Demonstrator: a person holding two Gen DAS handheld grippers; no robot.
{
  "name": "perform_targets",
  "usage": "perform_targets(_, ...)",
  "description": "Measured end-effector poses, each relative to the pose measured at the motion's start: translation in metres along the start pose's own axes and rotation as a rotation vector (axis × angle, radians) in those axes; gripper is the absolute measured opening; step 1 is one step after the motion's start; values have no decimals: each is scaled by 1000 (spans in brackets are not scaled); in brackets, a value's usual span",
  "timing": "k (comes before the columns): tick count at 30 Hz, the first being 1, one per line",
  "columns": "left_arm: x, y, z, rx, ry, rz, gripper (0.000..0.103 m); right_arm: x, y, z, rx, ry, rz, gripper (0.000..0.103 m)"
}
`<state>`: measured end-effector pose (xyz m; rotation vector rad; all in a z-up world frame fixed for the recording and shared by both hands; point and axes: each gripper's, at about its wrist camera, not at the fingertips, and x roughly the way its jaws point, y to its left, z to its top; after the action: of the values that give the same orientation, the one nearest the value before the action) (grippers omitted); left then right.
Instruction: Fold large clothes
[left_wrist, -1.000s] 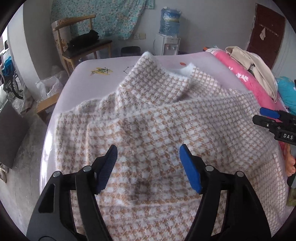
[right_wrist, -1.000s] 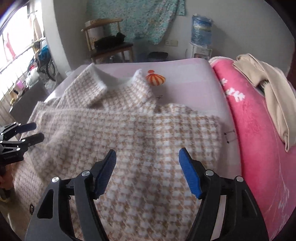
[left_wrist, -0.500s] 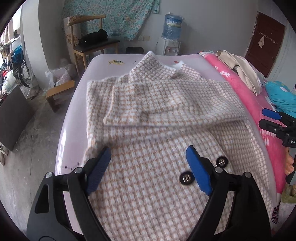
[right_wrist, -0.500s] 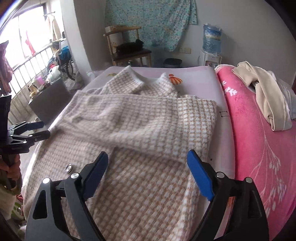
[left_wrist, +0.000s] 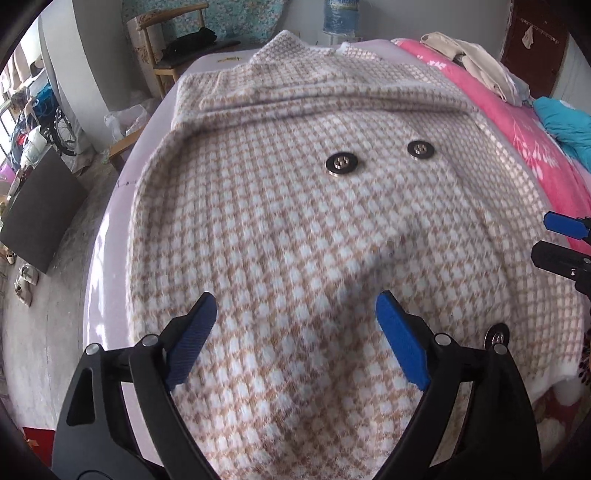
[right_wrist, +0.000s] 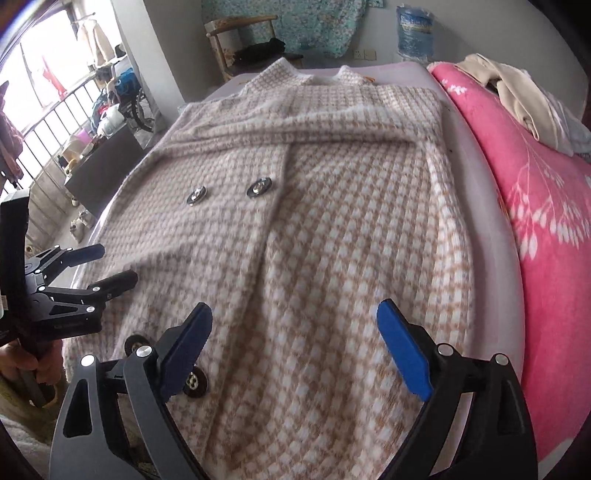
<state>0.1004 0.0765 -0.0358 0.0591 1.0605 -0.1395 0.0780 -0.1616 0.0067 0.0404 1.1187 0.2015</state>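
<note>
Left wrist view: checked coat (left_wrist: 295, 229) spread flat across lilac mattress (left_wrist: 110, 236), collar toward far edge, sleeves folded across chest, two dark buttons (left_wrist: 341, 164) near middle. Left gripper (left_wrist: 295, 325) above near hem, jaws just widened, spread, nothing between. Right wrist view: right gripper (right_wrist: 293, 332) likewise just widened, spread and empty over hem near right edge; pink blanket (right_wrist: 535, 206) alongside, beige garment (right_wrist: 517, 96) on it.

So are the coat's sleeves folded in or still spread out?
Folded in: on the houndstooth coat a sleeve lies across the chest, above the buttons.
</note>
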Motion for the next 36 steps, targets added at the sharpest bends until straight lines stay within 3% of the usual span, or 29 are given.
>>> perform_targets(4, 6, 5, -12, -29, 25, -14, 87, -4, -9, -12, 37, 8, -13, 88)
perform_targets(12, -8, 26, -31, -106, 13, -17, 87, -40, -35, -30, 127, -82, -6, 88)
perform_targets(20, -16, 20, -54, -55, -2, 15, 87, -41, -23, -41, 80, -33, 48, 59)
perform_targets(24, -33, 19, -65, -30, -41, -73, 87, -44, -4, -44, 13, -17, 98, 56)
perform_targets(28, -40, 11, -84, 36, -44, -87, 87, -33, 14, -59, -86, 52, 96, 51)
perform_targets(31, -34, 7, -95, 28, -12, -89, 87, -11, 17, -76, -112, 162, 91, 43)
perform_targets(36, -44, 7, -99, 19, -22, -122, 87, -22, 25, -80, -144, 167, 97, 42)
